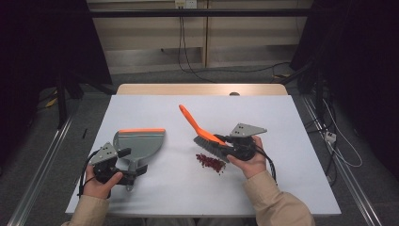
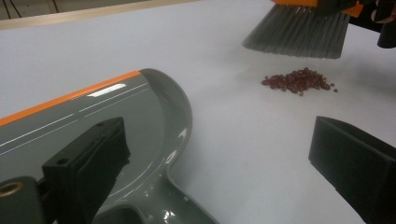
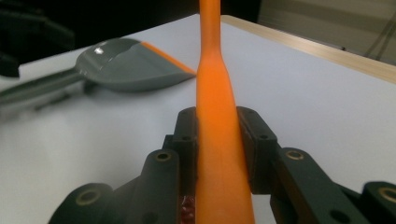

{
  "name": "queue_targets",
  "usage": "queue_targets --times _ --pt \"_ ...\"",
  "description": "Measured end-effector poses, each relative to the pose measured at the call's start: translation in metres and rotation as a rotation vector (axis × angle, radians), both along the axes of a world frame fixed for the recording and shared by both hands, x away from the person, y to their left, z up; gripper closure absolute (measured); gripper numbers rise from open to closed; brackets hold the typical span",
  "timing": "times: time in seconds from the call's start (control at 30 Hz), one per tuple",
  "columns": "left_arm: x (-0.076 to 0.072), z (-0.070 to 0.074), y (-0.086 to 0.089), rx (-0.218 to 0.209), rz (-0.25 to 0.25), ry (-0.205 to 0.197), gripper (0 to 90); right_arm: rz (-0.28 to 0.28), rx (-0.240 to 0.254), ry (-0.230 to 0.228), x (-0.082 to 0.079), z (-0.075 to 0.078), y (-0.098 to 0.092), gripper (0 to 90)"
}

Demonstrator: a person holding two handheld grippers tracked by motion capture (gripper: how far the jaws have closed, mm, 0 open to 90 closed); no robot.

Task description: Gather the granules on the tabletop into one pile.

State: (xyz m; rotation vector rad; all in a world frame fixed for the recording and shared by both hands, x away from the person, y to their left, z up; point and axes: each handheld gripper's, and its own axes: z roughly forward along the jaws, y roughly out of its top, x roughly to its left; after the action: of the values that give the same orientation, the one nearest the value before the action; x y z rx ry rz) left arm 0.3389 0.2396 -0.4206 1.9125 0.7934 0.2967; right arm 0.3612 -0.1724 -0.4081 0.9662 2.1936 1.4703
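1. My right claw [image 1: 225,140] is clamped on the brush [image 1: 207,136]; in the right gripper view both pads press the orange handle [image 3: 215,140] from either side, with the handle running straight up between them
2. From the high view, the brush is tilted, handle pointing up and away toward the far side of the tabletop [image 1: 263,188], grey bristles [image 2: 299,37] facing down toward the near side
3. The bristles hang just above and behind a small pile of red bits [image 1: 210,162]; in the left gripper view there is a clear gap between bristle tips and the bits [image 2: 299,80]
4. The pile sits on the bare tabletop between the two hands, nearer my right hand [image 1: 249,162]
5. My left claw [image 1: 134,162] is at the dustpan [image 1: 139,143]. In the left gripper view its jaws stand wide apart, one over the grey pan, the other over bare tabletop, nothing pinched between them
6. The dustpan lies flat on the left part of the tabletop, orange lip [image 1: 141,130] on the far edge, stem pointing back toward my left hand [image 1: 101,183]
7. Dustpan and pile are well apart, with open white surface between them
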Motion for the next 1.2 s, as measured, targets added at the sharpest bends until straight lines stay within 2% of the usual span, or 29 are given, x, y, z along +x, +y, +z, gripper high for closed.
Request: queue_targets --times 0.1,0.37,0.53,0.7,0.77,0.8,0.97,1.2 --pt "0.000 0.000 0.001 0.004 -0.001 -0.004 4.4 -0.060 0.014 0.009 -0.004 0.002 0.013 71.3" --pt "-0.001 0.001 0.002 -0.001 0.005 -0.004 4.4 -0.215 0.117 0.095 -0.009 -0.010 0.051 71.3" --pt "-0.001 0.000 0.003 0.000 0.004 -0.007 4.4 -0.249 0.156 0.131 -0.007 -0.016 0.070 71.3" --pt "0.000 -0.001 0.003 0.006 0.007 -0.004 4.5 -0.283 0.153 0.169 -0.004 -0.024 0.080 71.3" --pt "0.000 -0.001 0.003 0.011 0.004 -0.005 4.5 -0.305 0.141 0.203 -0.005 -0.028 0.081 71.3" --pt "0.000 0.000 0.003 0.009 0.002 -0.007 4.4 -0.319 0.140 0.197 -0.007 -0.029 0.080 71.3" --pt "-0.002 0.000 0.003 -0.001 0.007 -0.005 4.5 -0.367 0.137 0.249 -0.014 -0.027 0.064 71.4" --pt "-0.002 0.002 0.000 0.011 -0.004 -0.015 4.4 -0.398 0.132 0.255 -0.027 -0.026 0.049 71.4"
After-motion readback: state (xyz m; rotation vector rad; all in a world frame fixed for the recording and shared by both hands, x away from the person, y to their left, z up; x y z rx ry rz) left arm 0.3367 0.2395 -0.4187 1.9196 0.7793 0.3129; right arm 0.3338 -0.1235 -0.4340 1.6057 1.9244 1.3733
